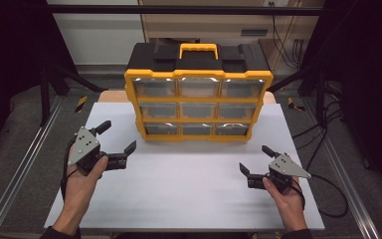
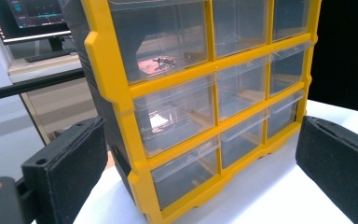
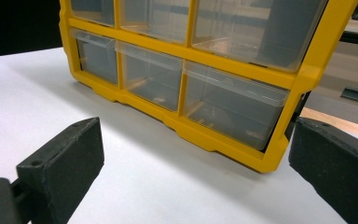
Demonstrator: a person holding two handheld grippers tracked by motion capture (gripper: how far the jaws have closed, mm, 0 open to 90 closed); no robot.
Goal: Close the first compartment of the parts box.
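Both grippers are held low over the white table (image 1: 189, 199), the left gripper (image 1: 116, 135) and the right gripper (image 1: 255, 159) each with jaws spread wide and nothing between them. Beyond them, the yellow drawer organizer (image 1: 198, 97) is stood upright at the table's far middle, untouched, its nine clear drawers pushed in.

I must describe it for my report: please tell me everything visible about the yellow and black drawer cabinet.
The drawer cabinet stands upright on the far middle of the white table. It looks plastic: yellow front frame, black body, yellow carry handle on top. Nine clear drawers sit in three rows of three, all shut. A small dark item lies in one top drawer. Neither gripper touches it.
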